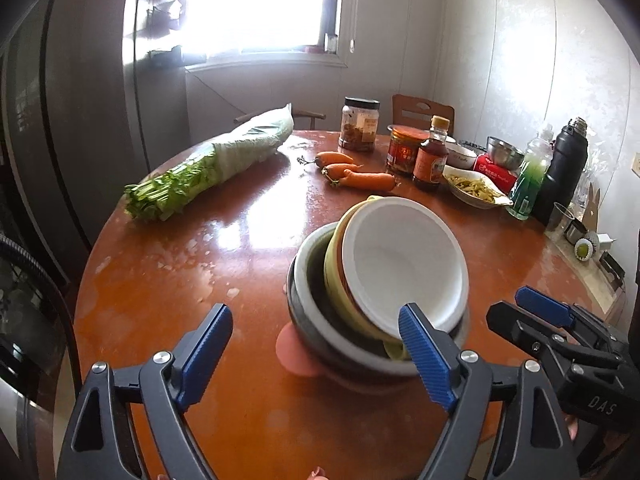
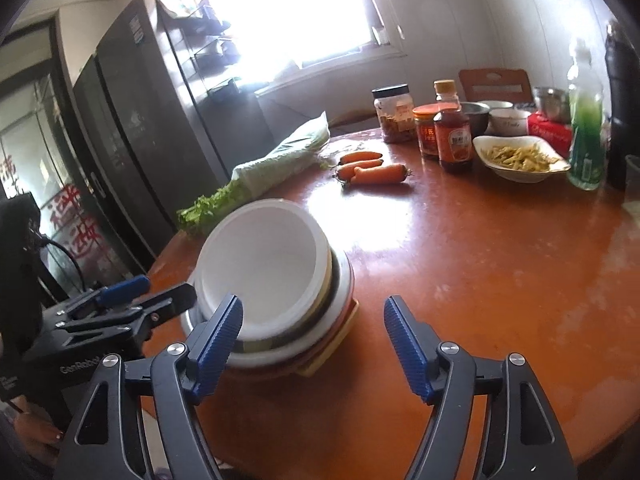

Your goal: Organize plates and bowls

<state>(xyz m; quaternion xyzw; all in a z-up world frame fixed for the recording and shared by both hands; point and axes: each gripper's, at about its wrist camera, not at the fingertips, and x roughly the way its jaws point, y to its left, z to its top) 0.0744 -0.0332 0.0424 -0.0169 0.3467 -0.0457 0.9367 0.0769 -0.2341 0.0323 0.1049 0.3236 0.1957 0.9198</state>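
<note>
A stack of nested bowls stands on the round wooden table [image 1: 168,280]. A white bowl [image 1: 404,264] lies tilted on top, over a yellow-green bowl [image 1: 340,288], inside a dark grey bowl [image 1: 316,332]. A pink plate [image 1: 292,352] sticks out beneath. In the right wrist view the white bowl [image 2: 260,260] tops the same stack, with a yellow plate [image 2: 332,344] under it. My left gripper [image 1: 316,344] is open, its right finger [image 1: 424,356] in front of the stack's near rim. My right gripper [image 2: 312,340] is open just right of the stack, also showing in the left wrist view [image 1: 532,312].
A wrapped cabbage [image 1: 216,160] and three carrots [image 1: 356,172] lie at the far side. Jars [image 1: 360,124], a sauce bottle [image 1: 430,156], a dish of food [image 1: 476,188], steel bowls, a green bottle [image 1: 530,176] and a black flask [image 1: 564,168] crowd the far right. A fridge [image 2: 132,120] stands left.
</note>
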